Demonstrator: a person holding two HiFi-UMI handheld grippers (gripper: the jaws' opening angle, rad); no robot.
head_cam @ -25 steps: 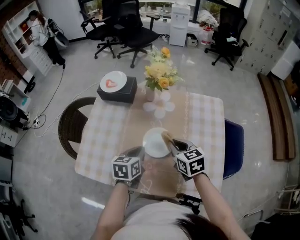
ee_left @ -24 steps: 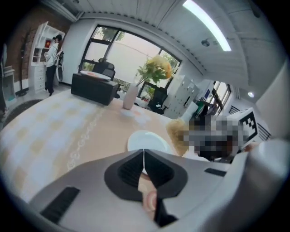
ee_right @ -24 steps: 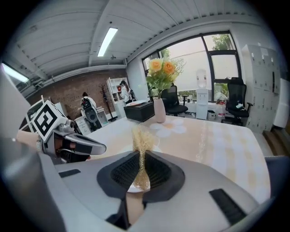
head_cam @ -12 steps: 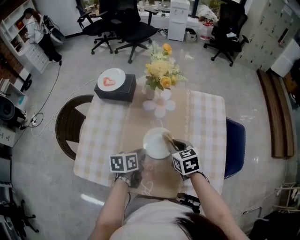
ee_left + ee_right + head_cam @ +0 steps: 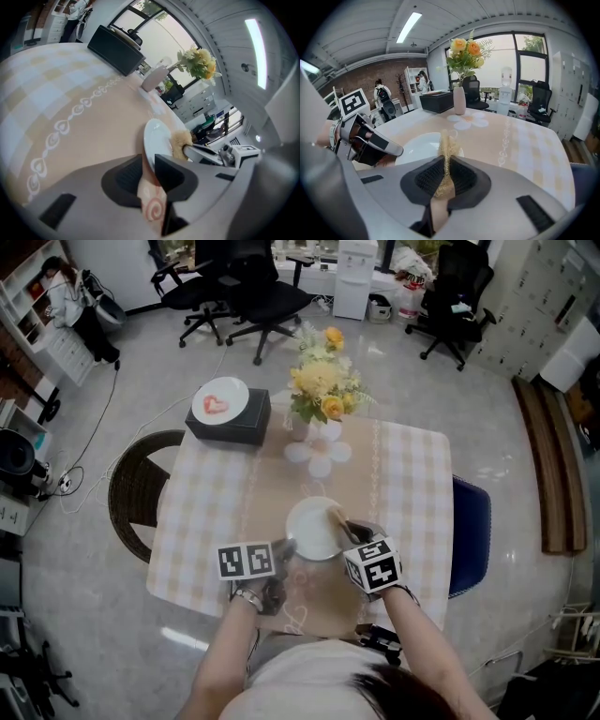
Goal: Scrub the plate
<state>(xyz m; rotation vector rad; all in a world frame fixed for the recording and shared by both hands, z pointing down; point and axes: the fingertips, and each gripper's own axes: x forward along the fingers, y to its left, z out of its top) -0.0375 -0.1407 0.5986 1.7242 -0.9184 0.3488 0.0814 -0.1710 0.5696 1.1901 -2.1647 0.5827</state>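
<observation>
A white plate (image 5: 312, 528) lies on the beige runner near the table's front edge. My left gripper (image 5: 284, 550) is shut on the plate's near left rim; in the left gripper view the plate (image 5: 155, 139) stands edge-on between the jaws (image 5: 149, 169). My right gripper (image 5: 349, 532) is shut on a tan fibrous scrubber (image 5: 336, 517), whose tip rests on the plate's right side. The right gripper view has the scrubber (image 5: 446, 149) pinched in the jaws (image 5: 445, 176) over the plate (image 5: 417, 147), with the left gripper (image 5: 377, 144) at the far rim.
A vase of yellow flowers (image 5: 319, 390) stands at the table's far middle on a flower-shaped mat (image 5: 317, 456). At the far left a black box (image 5: 230, 418) carries a small plate with a red heart. A wicker chair (image 5: 139, 491) is left, a blue chair (image 5: 469, 531) right.
My left gripper has moved right and forward to the plate's rim and shut on it. The right gripper with the scrubber has barely shifted.
</observation>
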